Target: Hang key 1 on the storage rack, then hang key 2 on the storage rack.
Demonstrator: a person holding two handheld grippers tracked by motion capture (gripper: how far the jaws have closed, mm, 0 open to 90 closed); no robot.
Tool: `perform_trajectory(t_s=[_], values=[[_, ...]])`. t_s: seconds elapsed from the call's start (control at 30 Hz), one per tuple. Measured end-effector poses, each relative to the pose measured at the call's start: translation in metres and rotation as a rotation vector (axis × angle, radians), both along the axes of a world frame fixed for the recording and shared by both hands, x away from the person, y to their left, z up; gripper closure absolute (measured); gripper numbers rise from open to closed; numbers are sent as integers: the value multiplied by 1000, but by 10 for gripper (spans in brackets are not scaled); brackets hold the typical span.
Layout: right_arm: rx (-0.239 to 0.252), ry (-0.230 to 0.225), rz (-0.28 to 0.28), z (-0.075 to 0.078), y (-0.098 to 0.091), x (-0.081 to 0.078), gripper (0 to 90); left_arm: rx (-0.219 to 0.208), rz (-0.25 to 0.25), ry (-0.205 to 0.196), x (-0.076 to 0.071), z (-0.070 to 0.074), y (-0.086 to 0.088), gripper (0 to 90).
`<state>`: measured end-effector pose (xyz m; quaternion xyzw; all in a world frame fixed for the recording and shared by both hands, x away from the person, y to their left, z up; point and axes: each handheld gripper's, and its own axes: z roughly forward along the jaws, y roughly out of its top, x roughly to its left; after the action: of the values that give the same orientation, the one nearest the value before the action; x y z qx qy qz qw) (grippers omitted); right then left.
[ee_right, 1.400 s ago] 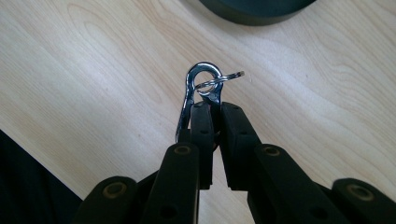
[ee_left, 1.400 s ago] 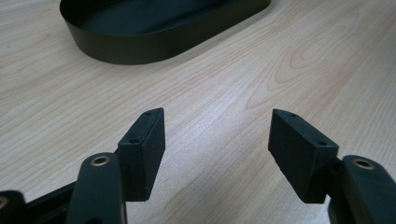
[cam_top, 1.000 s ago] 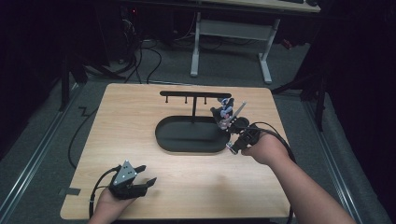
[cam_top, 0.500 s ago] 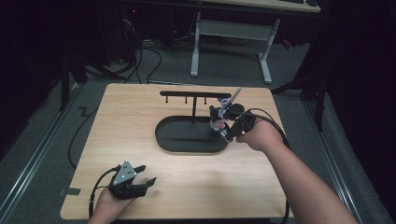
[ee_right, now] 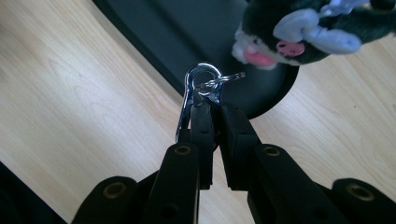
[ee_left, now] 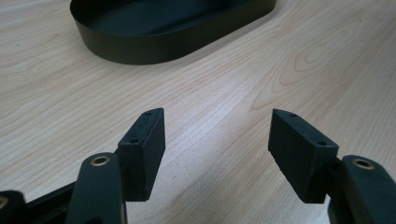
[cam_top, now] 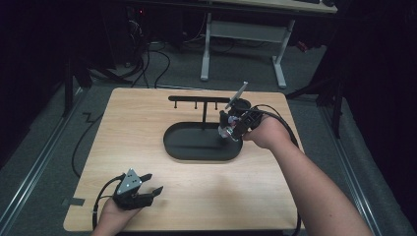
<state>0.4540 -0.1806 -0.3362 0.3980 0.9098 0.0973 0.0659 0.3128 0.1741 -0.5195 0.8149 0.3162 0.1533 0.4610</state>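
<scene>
The right tongs (ee_right: 215,109) clamp the keychain's clasp (ee_right: 195,88), toy (ee_right: 308,32) dangling just right of the rack (cam_top: 204,101) above the tray (cam_top: 201,142); left tongs (ee_left: 215,149) rest apart, far off.

The right hand-held gripper (cam_top: 231,129) holds a plush keychain (cam_top: 227,131) above the black tray (cam_top: 187,147).

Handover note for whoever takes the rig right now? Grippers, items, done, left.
Right gripper: shut on the metal clip of a plush keychain, held above the right end of the black tray.
Left gripper: open, holding nothing, low over the table near its front left corner.
Hook rack stands on the tray, hooks bare.
Done: keychain picked up.
Left: probably hang the clip on a hook, then release.
</scene>
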Motion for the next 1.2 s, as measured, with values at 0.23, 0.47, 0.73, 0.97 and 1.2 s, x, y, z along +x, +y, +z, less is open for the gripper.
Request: perform_trajectory(t_s=[0.23, 0.47, 0.73, 0.97, 1.2], values=[[-2, -19, -5, 9, 9, 10, 849, 16, -9, 1, 1, -1, -2, 371], [2, -38, -2, 17, 18, 26, 849, 6, 2, 2, 1, -1, 2, 371], [10, -59, -5, 22, 33, 48, 849, 4, -2, 3, -1, -1, 1, 372], [14, -73, 4, 22, 43, 59, 848, 1, -5, 4, -1, 0, 2, 372], [22, -73, 7, 14, 53, 61, 849, 1, -6, 0, -2, 0, 2, 372]])
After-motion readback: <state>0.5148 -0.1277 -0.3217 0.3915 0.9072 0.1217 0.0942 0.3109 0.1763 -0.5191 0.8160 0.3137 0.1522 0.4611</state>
